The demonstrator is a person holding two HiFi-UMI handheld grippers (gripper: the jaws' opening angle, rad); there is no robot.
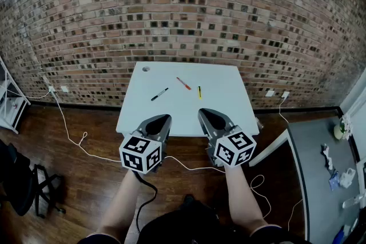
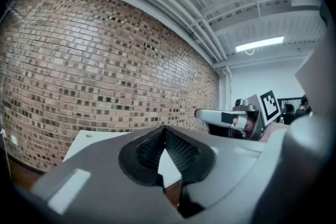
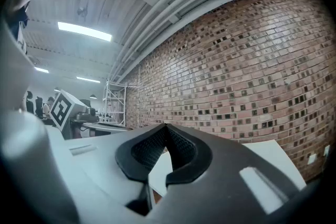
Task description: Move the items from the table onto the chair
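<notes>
White shelf unit (image 1: 8,98) at far left edge, against the brick wall (image 1: 183,8) that spans the whole back of the room. Below it, a black chair (image 1: 24,181) on the dark wood floor (image 1: 86,171), well apart from the table. A white cable (image 1: 67,130) trails from the wall across the floor.

Centre: white table (image 1: 226,108) set against the wall. On its top, left to right: black marker (image 1: 159,94), red pen (image 1: 183,83), yellow pen (image 1: 199,92) (all three lying flat, apart from each other, toward the far half).

Left gripper (image 1: 162,119) is over the table's near edge: jaw tips meet, nothing between them. Right gripper (image 1: 206,114), just beside it, is the same: tips together, empty.

Far right: a grey side table (image 1: 309,180) carrying small clutter, too small to identify.
</notes>
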